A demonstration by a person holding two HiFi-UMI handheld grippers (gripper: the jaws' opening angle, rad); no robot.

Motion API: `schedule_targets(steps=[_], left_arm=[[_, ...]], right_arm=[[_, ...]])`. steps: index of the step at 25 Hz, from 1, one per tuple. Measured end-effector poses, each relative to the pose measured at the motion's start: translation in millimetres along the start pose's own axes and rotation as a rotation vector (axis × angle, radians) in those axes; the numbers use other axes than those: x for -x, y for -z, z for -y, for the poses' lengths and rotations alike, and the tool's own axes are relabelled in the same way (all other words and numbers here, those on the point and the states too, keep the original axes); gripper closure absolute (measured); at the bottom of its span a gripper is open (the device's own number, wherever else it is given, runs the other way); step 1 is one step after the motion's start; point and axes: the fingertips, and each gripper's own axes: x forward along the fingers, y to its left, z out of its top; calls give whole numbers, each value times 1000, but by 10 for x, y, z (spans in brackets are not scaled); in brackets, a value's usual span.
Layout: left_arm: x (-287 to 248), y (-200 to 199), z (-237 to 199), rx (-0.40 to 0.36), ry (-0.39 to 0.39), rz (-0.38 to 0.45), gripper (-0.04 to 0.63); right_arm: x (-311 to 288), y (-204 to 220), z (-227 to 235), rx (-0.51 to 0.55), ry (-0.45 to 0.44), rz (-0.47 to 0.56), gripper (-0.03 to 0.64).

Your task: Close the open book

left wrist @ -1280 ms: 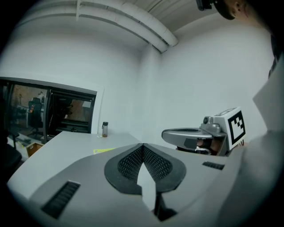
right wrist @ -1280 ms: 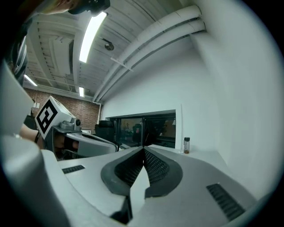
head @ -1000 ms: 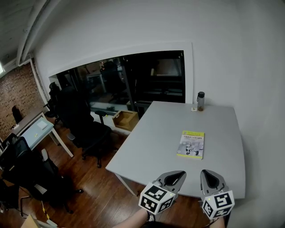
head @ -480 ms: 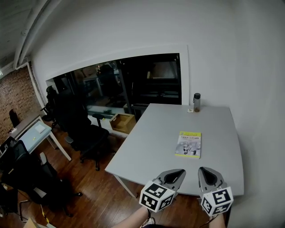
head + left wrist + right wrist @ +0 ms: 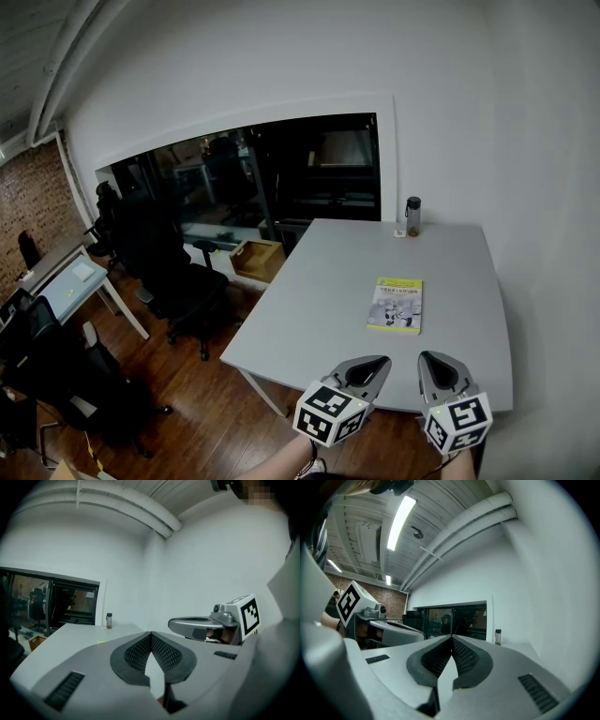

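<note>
The book (image 5: 397,305) lies flat on the grey worktop (image 5: 309,309), its yellow-green cover facing up, at about 12 o'clock from both tools and well apart from them. The left tool (image 5: 379,365) and the right tool (image 5: 432,360) hover side by side over the worktop's 6 o'clock edge, each clenched on nothing. A dark-capped bottle (image 5: 412,217) stands upright near the 12 o'clock edge.

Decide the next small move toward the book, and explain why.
Probably ease the right tongs forward to the book. Right and left tongs are shut, empty, near the table's front edge, short of the book, which lies flat, apparently closed already.
</note>
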Motion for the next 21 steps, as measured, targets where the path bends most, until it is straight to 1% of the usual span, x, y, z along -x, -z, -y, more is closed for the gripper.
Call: schedule_targets(steps=[21], left_arm=[[31, 11, 25, 5, -10, 3, 591]], right_arm=[[36, -27, -19, -9, 0, 13, 614]])
